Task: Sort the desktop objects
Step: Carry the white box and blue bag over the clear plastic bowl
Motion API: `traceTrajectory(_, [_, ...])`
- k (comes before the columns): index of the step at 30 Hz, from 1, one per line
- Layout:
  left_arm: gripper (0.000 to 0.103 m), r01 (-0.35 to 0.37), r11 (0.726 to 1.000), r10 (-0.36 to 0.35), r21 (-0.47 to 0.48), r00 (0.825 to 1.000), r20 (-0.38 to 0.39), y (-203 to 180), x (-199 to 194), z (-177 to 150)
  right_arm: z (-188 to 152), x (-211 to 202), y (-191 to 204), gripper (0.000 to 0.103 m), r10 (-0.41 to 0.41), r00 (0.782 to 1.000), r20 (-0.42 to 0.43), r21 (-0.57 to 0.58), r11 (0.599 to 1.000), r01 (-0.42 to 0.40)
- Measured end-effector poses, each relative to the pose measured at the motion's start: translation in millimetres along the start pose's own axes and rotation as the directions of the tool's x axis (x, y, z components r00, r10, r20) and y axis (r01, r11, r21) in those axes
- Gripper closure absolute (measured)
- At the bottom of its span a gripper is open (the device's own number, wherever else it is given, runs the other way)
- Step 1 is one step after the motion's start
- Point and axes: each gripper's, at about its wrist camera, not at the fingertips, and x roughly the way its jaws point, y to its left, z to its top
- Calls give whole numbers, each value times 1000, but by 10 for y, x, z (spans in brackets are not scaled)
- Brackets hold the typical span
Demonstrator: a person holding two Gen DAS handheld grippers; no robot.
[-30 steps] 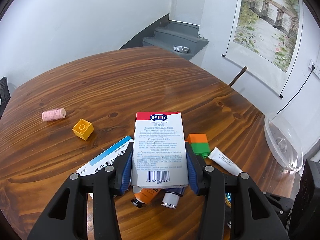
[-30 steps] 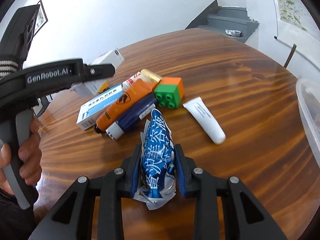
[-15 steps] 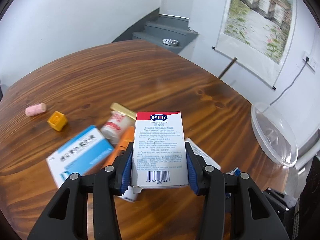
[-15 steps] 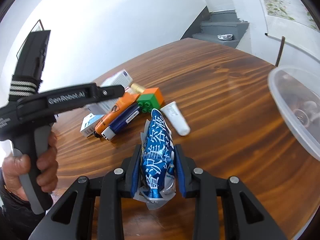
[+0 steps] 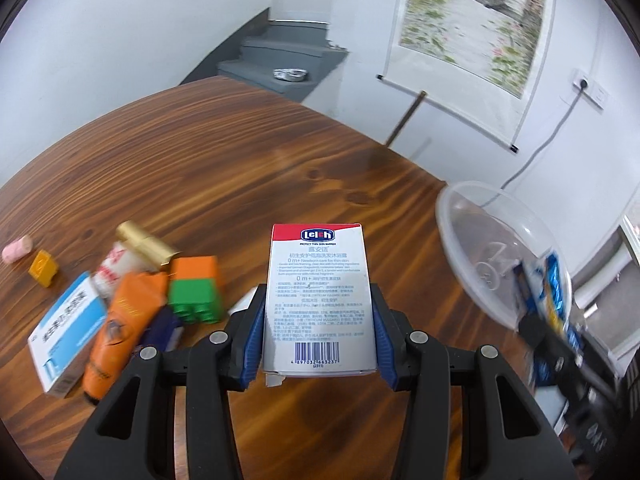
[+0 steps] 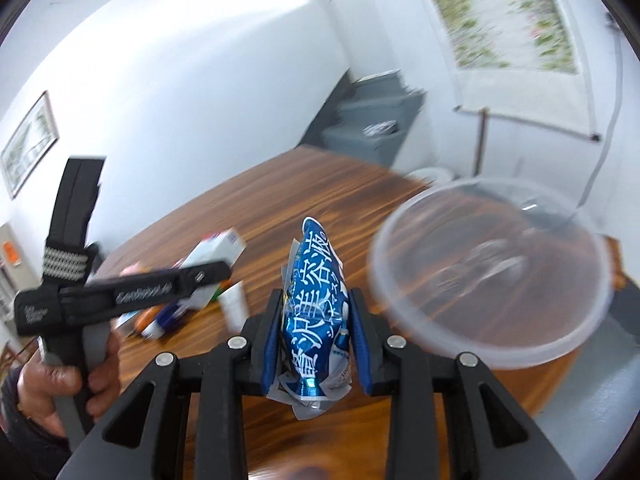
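Note:
My left gripper (image 5: 318,300) is shut on a white carton with a red top edge (image 5: 318,280), held above the wooden table (image 5: 200,152). My right gripper (image 6: 314,312) is shut on a blue foil pouch with white lettering (image 6: 316,292). A clear plastic bowl (image 6: 492,272) sits at the table's right edge, just right of the pouch; in the left wrist view the bowl (image 5: 472,240) lies ahead to the right. The right gripper with its pouch (image 5: 554,292) shows blurred at that view's right edge. The left gripper and its carton (image 6: 216,252) appear at left in the right wrist view.
Left of the carton lies a pile: blue-and-white box (image 5: 64,320), orange tube (image 5: 120,320), orange-and-green block (image 5: 196,284), gold-capped bottle (image 5: 140,240). A yellow block (image 5: 42,268) and pink roll (image 5: 16,248) lie farther left. A hand (image 6: 52,380) grips the left tool.
Both grippers have swung right toward the clear bowl, each keeping its object. The pile has slid left in the left wrist view, and the bowl now looms large in the right wrist view.

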Motion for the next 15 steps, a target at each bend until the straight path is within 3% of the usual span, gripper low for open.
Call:
traceTrajectory(7, [54, 60, 996, -60, 62, 998, -11, -424, 144, 119, 200, -150, -507, 69, -155, 985, 74, 83, 985, 149])
traceTrajectory(15, [53, 121, 987, -118, 106, 992, -39, -799, 402, 264, 296, -136, -916, 69, -271, 961, 56, 138, 955, 262])
